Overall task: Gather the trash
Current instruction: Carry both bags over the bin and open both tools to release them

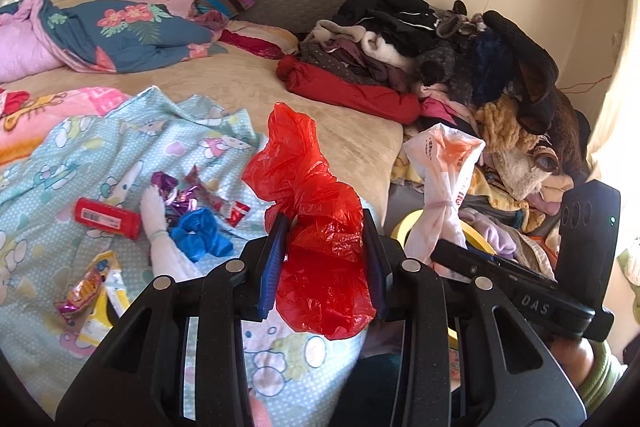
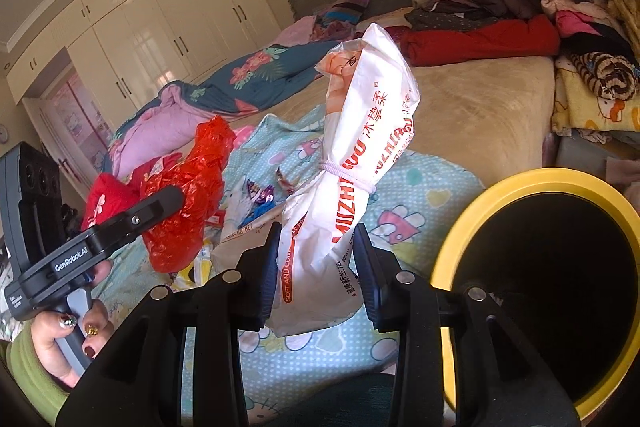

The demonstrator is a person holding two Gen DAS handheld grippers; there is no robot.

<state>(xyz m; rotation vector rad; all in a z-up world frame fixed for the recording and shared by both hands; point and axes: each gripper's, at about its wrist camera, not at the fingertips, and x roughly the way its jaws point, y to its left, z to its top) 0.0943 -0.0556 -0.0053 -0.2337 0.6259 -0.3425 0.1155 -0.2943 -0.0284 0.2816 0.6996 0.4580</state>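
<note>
Two bags fill my jaws: my left gripper (image 1: 326,247) clamps a crumpled red plastic bag (image 1: 316,211) at lower centre, and my right gripper (image 2: 316,263) clamps a white printed bag (image 2: 356,163) beside the yellow-rimmed bin (image 2: 460,227) at lower right. Farther left, wrappers (image 1: 188,195) and a red tube (image 1: 106,218) lie on the blue blanket (image 1: 120,147).

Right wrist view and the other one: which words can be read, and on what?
"GenRobot.AI": left tongs body.
"DAS": right tongs body.
"SOFT AND COM…", partial "…UZHIROU", Chinese "沐挚柔": white plastic bag.
Red can: barcode, digits unreadable.
Small label on the left tongs' handle: too blurred.
</note>
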